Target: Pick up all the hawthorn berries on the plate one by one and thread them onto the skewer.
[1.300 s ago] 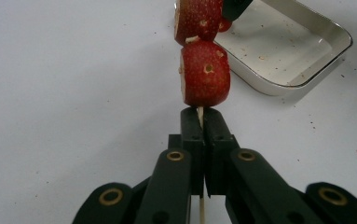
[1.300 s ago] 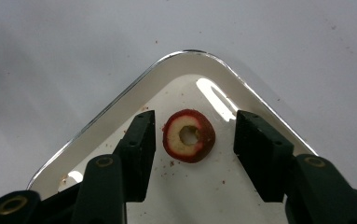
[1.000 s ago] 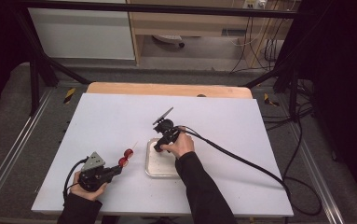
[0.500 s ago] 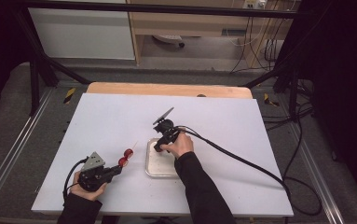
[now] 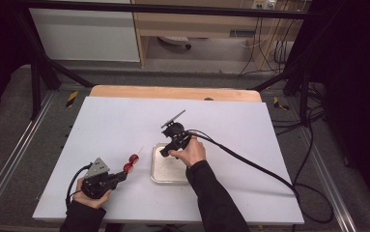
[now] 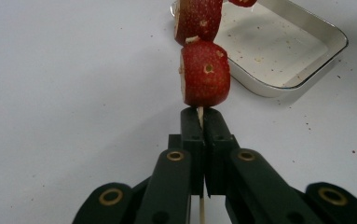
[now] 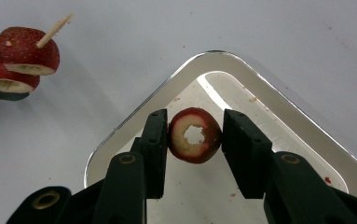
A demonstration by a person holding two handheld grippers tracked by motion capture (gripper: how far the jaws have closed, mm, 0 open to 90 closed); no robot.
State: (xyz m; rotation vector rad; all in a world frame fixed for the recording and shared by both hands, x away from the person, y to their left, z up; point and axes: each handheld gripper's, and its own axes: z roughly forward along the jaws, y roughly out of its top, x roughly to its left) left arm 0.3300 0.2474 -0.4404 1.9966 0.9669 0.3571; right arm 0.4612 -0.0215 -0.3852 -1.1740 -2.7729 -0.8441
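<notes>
Fruit ring (image 7: 194,135) between right tongs (image 7: 194,140) (above tray (image 7: 278,116) corner).

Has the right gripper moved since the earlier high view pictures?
Yes, slightly: the right gripper has lifted above the tray, jaws just closing around a fruit ring.

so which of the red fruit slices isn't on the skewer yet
The slice with the hollow centre, between the jaws of the right tool over the tray. The other two slices sit threaded on the skewer in the left tool.
</notes>
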